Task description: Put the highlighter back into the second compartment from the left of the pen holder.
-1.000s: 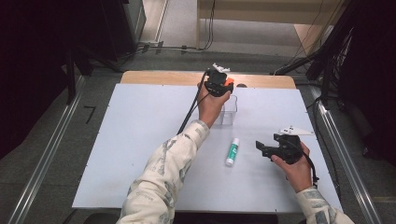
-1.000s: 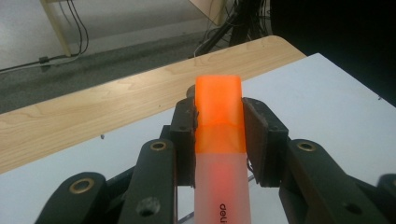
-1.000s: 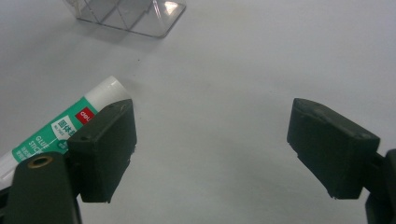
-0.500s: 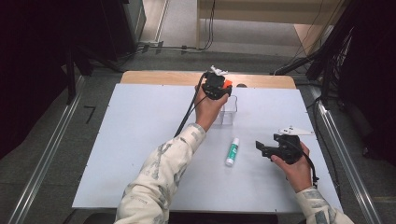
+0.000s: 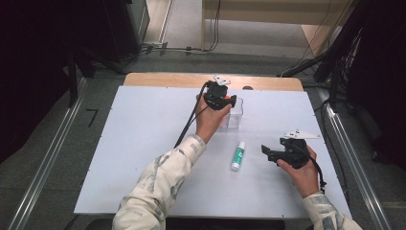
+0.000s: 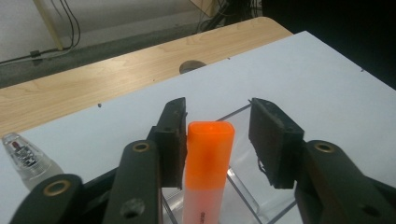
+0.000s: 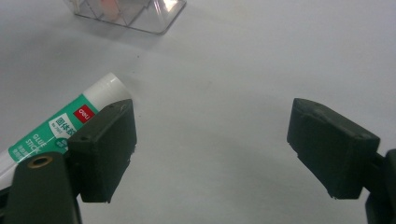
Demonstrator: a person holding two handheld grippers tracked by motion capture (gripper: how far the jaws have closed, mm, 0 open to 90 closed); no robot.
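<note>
The left tool (image 6: 217,140) hovers over a clear plastic box (image 5: 231,114) near the far edge of the white table (image 5: 143,143), with an orange marker (image 6: 208,172) between its jaws. The marker is a flat-sided stick of bright orange plastic with a rounded, squared-off top; it stands upright, its lower part going down into one compartment of the box, and small dark lettering shows low on its body. The jaws have just been opening: the marker stands right against the left pad, perhaps touching it, and a clear gap separates it from the right pad, so the tool no longer clamps it. A clear pen tip (image 6: 25,158) lies on the table just beside this tool.

The right tool (image 7: 210,149) rests low over the table with its jaws wide apart and nothing between them. A glue stick (image 5: 238,155), white with a green label, lies flat on the table between the two hands, just outside the right tool's left jaw.
</note>
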